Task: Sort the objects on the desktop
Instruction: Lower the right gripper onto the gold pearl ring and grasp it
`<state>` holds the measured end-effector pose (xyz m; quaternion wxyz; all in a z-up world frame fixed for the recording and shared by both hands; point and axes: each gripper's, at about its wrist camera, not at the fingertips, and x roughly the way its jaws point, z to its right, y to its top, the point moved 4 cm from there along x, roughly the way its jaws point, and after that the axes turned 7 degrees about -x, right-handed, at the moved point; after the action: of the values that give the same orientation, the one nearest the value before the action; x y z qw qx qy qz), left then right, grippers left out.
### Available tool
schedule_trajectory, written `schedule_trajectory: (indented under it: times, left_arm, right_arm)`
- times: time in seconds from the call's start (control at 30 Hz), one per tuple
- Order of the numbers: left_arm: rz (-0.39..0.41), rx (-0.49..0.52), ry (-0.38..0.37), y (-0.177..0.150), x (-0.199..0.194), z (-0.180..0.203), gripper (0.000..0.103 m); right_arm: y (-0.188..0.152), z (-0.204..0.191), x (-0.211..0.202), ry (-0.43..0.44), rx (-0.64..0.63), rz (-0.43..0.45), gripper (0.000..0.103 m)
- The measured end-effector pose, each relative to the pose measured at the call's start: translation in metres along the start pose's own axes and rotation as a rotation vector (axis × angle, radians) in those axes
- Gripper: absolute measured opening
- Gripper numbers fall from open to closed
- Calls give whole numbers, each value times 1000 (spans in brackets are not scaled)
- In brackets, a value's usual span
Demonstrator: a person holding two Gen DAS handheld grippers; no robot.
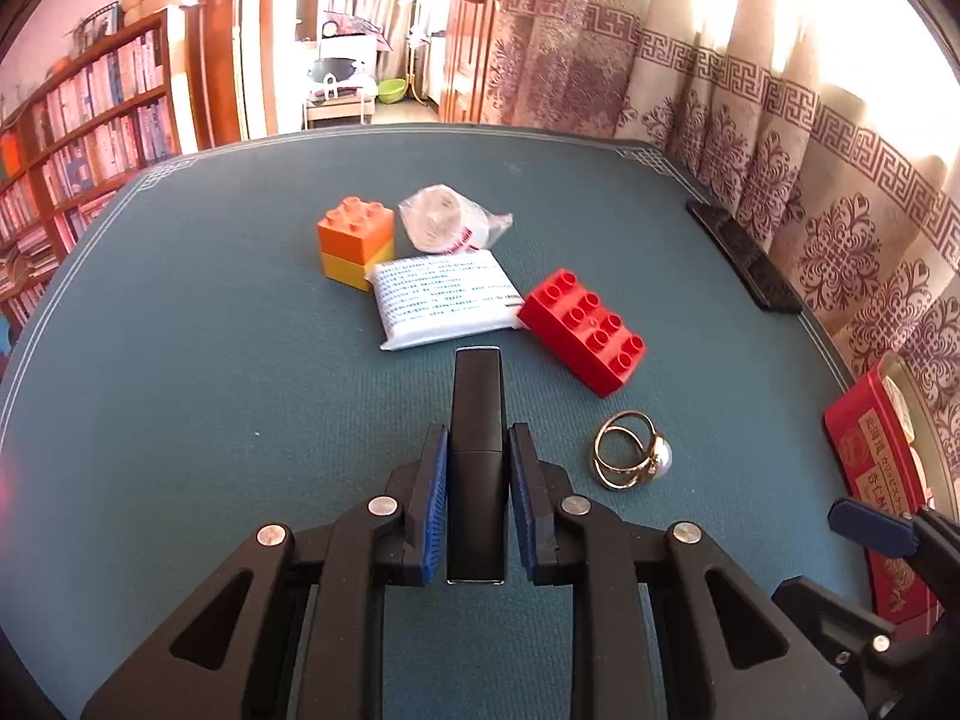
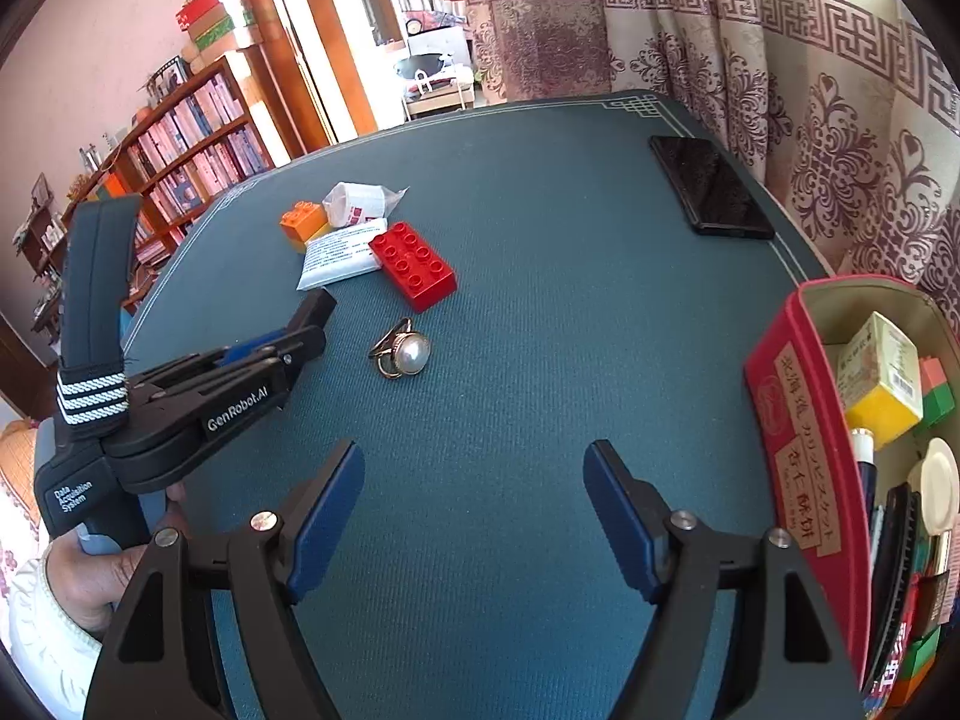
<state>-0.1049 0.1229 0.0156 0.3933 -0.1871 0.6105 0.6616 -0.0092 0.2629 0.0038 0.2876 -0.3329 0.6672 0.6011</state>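
The left tongs (image 1: 478, 504) are shown closed on a slim black case (image 1: 477, 462), whose long axis runs straight forward between the blue pads (image 1: 437, 504); roughly half its length projects beyond the fingertips. In the right wrist view the case appears lifted clear of the tabletop (image 2: 540, 312), though contact cannot be excluded. The right tongs (image 2: 474, 510) are seen spread wide and empty, hovering above bare cloth.

The red storage box (image 2: 798, 438), already holding a yellow-and-cream carton (image 2: 882, 384) and other sorted items, stands at the right edge of the tabletop, just beside the right tongs and well apart from the left tongs. The coming move is therefore judged to be a carry of the case rightward across the tabletop, the right hand being the nearer to the box.

Unsorted things remain: a pearl ring (image 1: 630, 450) just right of the held case, a red brick (image 1: 582, 330), a white printed packet (image 1: 444, 306), an orange-on-yellow brick stack (image 1: 357, 243) and a bagged white roll (image 1: 444, 219) farther ahead. A dark phone (image 2: 708, 186) lies near the far right edge.
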Motion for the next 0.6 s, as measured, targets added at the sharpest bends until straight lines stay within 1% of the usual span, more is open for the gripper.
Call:
schedule_trajectory:
  times: [0.1, 0.2, 0.27, 0.33, 0.37, 0.43, 0.5, 0.6]
  left_arm:
    - [12, -14, 17, 1, -2, -9, 21]
    - [-2, -33, 20, 2, 3, -14, 21]
    - [-1, -43, 22, 3, 4, -15, 21]
    - [2, -48, 21, 4, 3, -16, 21]
    - [3, -50, 20, 4, 4, -16, 21]
    - [2, -54, 17, 5, 5, -16, 22]
    - [-1, -58, 16, 4, 6, -16, 22]
    - [-9, -62, 13, 3, 7, -17, 22]
  right_arm:
    - [7, -9, 12, -11, -44, -32, 79]
    - [15, -15, 25, -46, -90, -38, 79]
    - [21, -19, 35, -43, -101, -39, 76]
    - [25, -24, 46, -37, -114, -39, 68]
    - [27, -27, 50, -37, -125, -39, 66]
    - [31, -31, 60, -42, -153, -38, 57]
    - [35, -34, 67, -49, -168, -26, 54]
    - [41, -34, 74, -44, -174, -15, 52]
